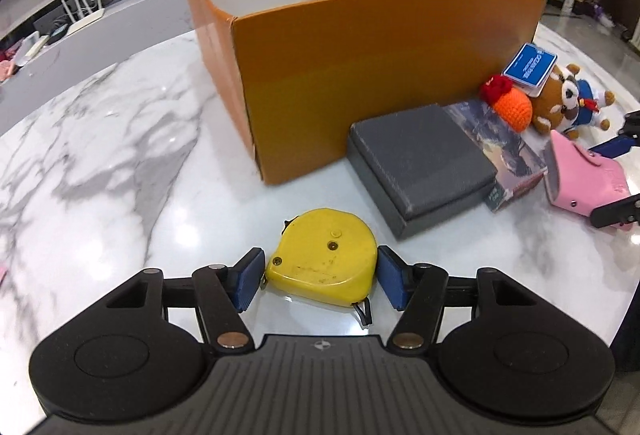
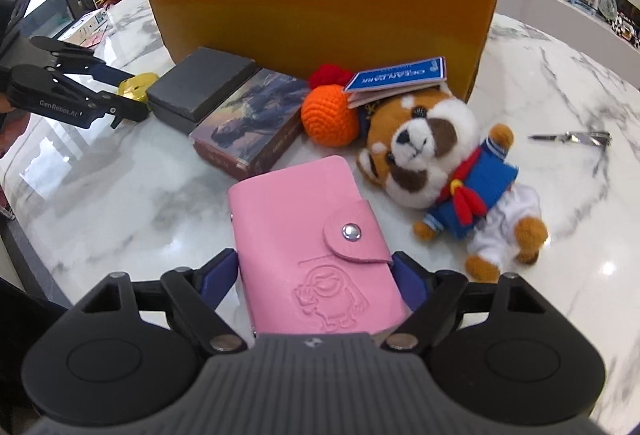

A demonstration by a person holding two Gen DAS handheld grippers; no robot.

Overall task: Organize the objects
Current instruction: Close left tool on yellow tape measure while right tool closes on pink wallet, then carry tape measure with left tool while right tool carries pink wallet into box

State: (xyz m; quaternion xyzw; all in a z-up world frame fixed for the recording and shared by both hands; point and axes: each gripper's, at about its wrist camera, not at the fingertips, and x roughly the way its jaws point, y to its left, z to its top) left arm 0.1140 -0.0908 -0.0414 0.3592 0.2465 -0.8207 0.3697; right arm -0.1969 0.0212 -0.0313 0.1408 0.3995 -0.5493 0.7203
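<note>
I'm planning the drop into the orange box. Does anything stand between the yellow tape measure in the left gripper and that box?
Nothing visible. The tape measure sits between the left gripper's pads, and only bare marble lies ahead up to the box. The grey case is off to the right.

Both grippers' fingers [image 1: 390, 281] [image 2: 408, 281] closed.

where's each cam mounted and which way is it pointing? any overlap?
Left wrist: sits on the left claw, looking forward over the white marble table at the open orange cardboard box; its blue pads flank the yellow tape measure.
Right wrist: sits on the right claw, facing the same box's long side; its pads bracket the pink snap-button card wallet. The left claw shows at far left.
Shared: box, tape measure, wallet, dark grey flat case, orange crocheted ball, plush red panda in sailor suit.
</note>
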